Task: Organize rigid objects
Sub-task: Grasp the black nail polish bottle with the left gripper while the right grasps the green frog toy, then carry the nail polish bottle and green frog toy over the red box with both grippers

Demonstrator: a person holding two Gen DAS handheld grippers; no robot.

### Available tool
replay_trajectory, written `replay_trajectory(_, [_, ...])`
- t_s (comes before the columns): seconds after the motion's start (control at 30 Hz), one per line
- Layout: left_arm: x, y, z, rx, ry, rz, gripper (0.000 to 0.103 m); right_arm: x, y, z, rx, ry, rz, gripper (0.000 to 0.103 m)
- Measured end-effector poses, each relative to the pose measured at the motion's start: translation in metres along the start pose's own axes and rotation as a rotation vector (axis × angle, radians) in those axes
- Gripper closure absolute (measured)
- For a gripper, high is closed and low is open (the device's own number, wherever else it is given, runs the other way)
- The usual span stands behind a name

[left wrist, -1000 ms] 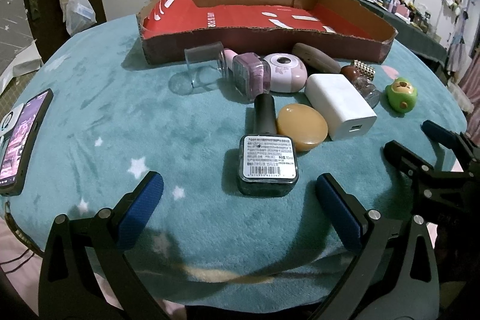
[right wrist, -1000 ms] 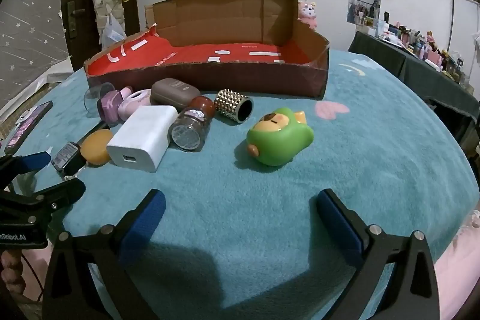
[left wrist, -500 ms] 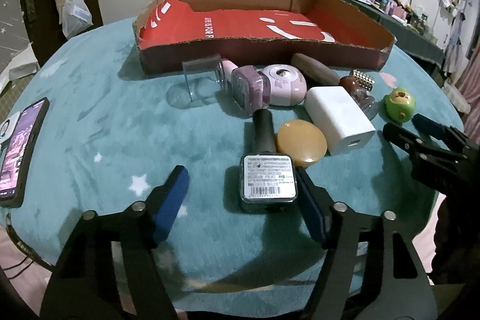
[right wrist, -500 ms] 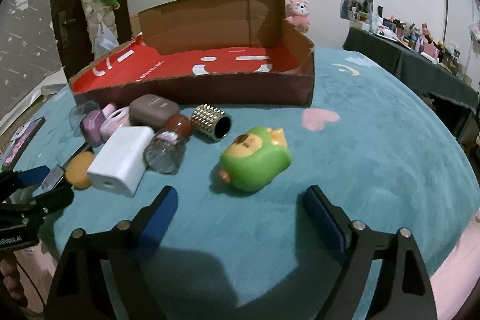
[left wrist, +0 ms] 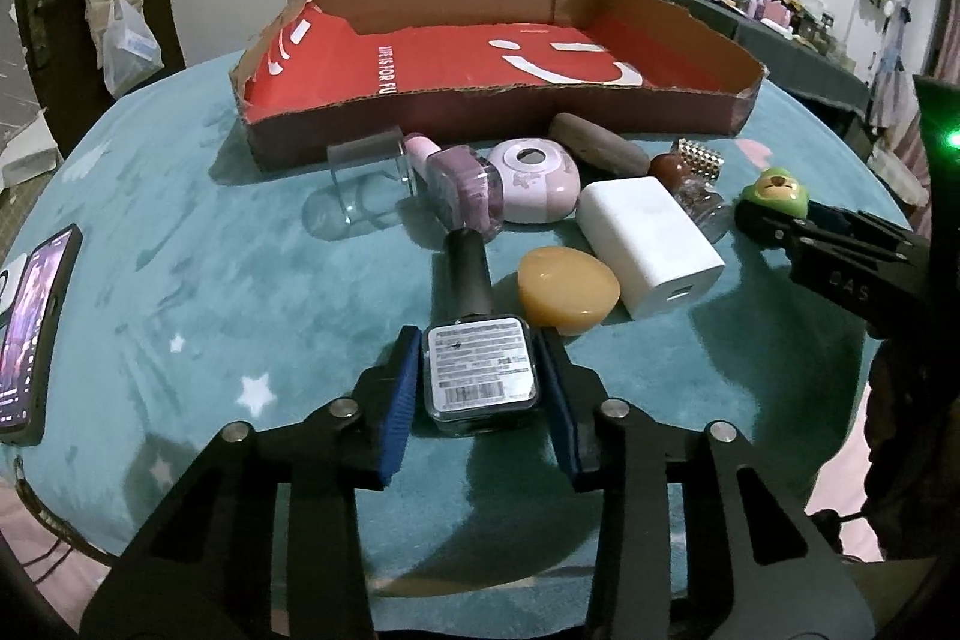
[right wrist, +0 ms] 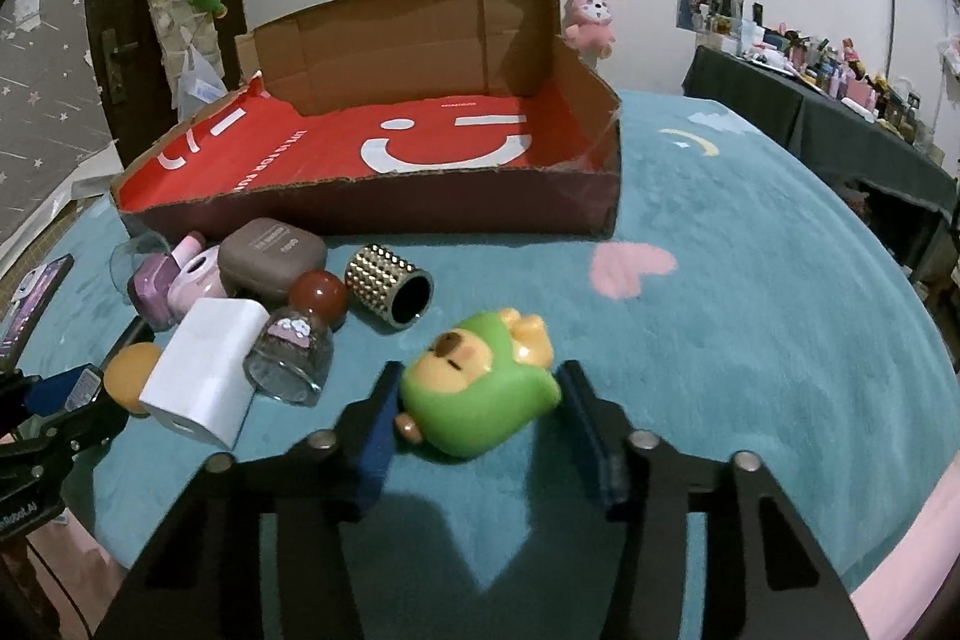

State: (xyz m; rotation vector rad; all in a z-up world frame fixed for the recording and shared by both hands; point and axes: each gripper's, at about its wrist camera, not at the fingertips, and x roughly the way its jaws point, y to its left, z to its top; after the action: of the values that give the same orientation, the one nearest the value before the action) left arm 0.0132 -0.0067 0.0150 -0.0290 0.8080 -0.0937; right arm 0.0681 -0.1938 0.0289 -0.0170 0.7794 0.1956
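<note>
Ahead of both my grippers: cardboard tray (left wrist: 480,112), lettering partly readable, "LIFE IS FOR FU". Right gripper (right wrist: 477,415), jaws just closing, flanks the green toy (right wrist: 477,400); contact uncertain. Left gripper (left wrist: 480,388) clamps the dark bottle (left wrist: 474,340), long axis pointing away; barcode label faces me.

Both grippers' fingers (left wrist: 401,394) apparently newly closed.

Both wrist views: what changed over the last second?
Left gripper jaws have just been closing around the dark labelled bottle; right gripper jaws have just been closing around the green toy. Both objects remain on the teal cloth. Cardboard box and other items unchanged.
</note>
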Motion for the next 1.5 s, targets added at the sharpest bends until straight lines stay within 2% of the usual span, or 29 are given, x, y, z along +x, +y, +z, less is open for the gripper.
replay_trajectory(0.17, [0.000,0.006,0.001,-0.016,0.022,-0.017,0.068,0.001,0.000,0.002,0.002,0.000,0.004,0.053])
replay_trajectory(0.27, [-0.002,0.006,0.000,0.002,0.028,0.002,0.068,0.000,-0.001,0.002,0.008,-0.002,0.014,0.053])
replay_trajectory(0.37, [-0.010,0.004,-0.001,0.024,0.001,0.022,0.068,-0.004,-0.001,0.003,0.007,-0.013,0.026,0.054])
replay_trajectory(0.67, [-0.030,0.008,0.008,0.026,-0.064,0.011,0.068,-0.016,0.006,0.011,-0.005,-0.042,0.075,0.054])
replay_trajectory(1.1, [-0.030,0.018,0.050,0.027,-0.146,0.013,0.068,-0.016,0.018,0.034,-0.025,-0.045,0.173,0.054])
replay_trajectory(1.5, [-0.013,0.015,0.101,0.064,-0.206,0.024,0.068,-0.013,0.020,0.072,-0.065,-0.073,0.184,0.054])
